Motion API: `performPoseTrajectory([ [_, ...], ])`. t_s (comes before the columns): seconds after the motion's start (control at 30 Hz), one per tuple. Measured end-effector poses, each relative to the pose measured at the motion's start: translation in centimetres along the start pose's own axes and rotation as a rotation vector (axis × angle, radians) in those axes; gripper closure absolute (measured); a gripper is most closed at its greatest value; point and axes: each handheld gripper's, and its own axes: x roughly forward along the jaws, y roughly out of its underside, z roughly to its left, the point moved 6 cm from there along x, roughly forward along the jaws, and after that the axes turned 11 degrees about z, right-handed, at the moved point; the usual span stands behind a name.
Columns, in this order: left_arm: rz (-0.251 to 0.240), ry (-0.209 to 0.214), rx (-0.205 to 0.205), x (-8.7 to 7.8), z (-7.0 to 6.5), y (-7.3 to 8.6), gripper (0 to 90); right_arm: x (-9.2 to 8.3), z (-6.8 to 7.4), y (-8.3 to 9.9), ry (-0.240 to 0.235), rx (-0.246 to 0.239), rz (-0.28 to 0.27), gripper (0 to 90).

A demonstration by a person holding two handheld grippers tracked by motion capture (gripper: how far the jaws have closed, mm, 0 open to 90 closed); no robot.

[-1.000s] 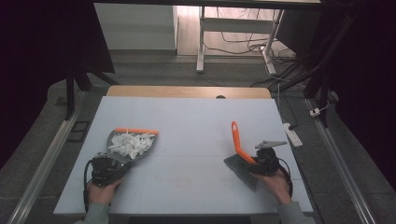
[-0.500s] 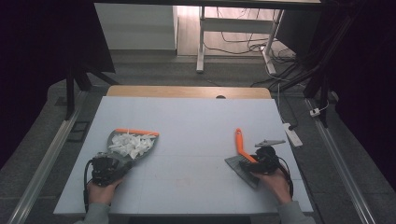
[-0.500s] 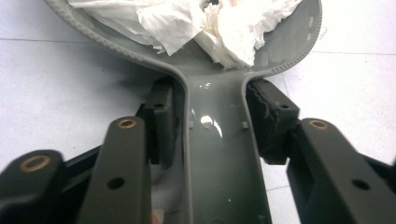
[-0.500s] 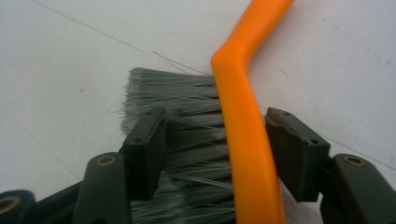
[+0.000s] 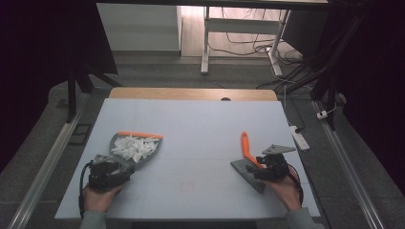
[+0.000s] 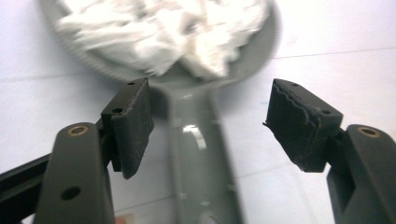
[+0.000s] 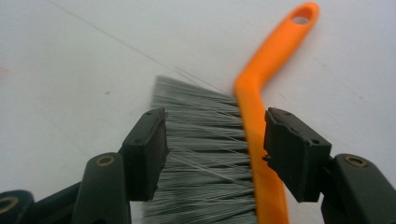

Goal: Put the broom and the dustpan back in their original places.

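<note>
Pale desk (image 5: 200,129), dimly lit, with dark floor all round. Nearest, had just been opening the left hand-held gripper (image 6: 210,112): jaws spread to either side of the grey dustpan handle (image 6: 196,154), pads clear of it. Likewise the right hand-held gripper (image 7: 212,140), spread wide over the brush (image 7: 205,154) lying flat, right pad just beside its orange handle (image 7: 271,70). Could have snagged that handle on drawing back and dragged the brush toward the desk's near right edge. Could equally have knocked the dustpan (image 6: 261,60) and spilled the white paper scraps (image 5: 133,147) heaped in it. Found nothing else on the desk to block either hand. Farther off, noted a power strip (image 5: 298,137), loose cables (image 5: 248,36) and white table legs (image 5: 205,43) on the floor.
</note>
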Motion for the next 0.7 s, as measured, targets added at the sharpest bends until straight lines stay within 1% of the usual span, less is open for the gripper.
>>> performPoseTrajectory([
  [0.13,-0.001,0.05,0.089,-0.4,-0.8,0.0,34.7,-0.3,0.7,-0.1,-0.027,-0.048,-0.025,42.1],
  [0.2,0.005,0.086,0.136,-0.6,-1.3,0.0,34.5,-0.4,1.3,-0.2,-0.05,-0.073,-0.038,42.9],
  [0.3,0.012,0.113,0.189,-0.7,-1.8,0.2,34.3,-0.5,2.2,-0.3,-0.063,-0.116,-0.053,43.4],
  [0.4,0.019,0.13,0.212,-0.5,-2.0,0.3,34.3,-0.5,2.9,-0.2,-0.08,-0.146,-0.063,44.0],
  [0.47,0.028,0.133,0.221,-0.4,-2.1,0.4,34.3,-0.4,3.2,-0.2,-0.087,-0.162,-0.06,44.0],
  [0.6,0.038,0.136,0.233,-0.3,-2.2,0.4,34.8,-0.2,3.4,-0.1,-0.085,-0.167,-0.054,44.1],
  [0.7,0.04,0.142,0.24,-0.2,-2.2,0.4,35.3,-0.3,3.4,-0.1,-0.088,-0.171,-0.064,44.1],
])
